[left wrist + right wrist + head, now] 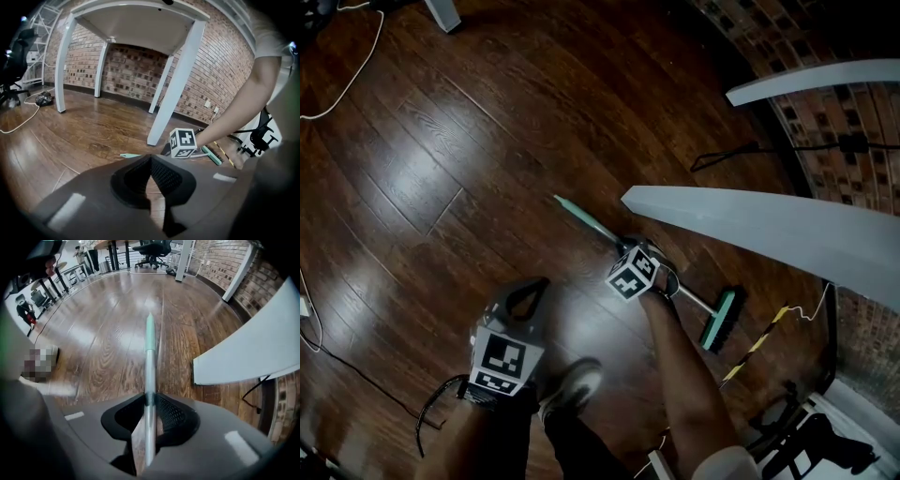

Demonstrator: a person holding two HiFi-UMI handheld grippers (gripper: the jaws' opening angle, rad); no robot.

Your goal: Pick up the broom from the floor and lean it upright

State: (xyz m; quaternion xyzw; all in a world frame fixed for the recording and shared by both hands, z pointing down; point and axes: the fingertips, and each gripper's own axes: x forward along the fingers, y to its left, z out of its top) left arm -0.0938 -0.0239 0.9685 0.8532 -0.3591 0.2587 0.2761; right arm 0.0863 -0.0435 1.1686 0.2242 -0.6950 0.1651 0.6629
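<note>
Broom point(589, 221) flat on the floor beside the white table point(750, 225), long axis slanting, green handle tip poking past the table's corner, brush head back along its edge, mid-handle hidden under the right gripper point(150, 399), 2 jaws spread astride the handle, left gripper point(530, 289) tips pressed together on nothing, bristles too dark to make out.

Grey left claw point(528, 292), grey right claw point(149, 400) — white sleeve point(727, 464)

Left gripper point(150, 161), jaws together; broom point(213, 156) beyond
</note>
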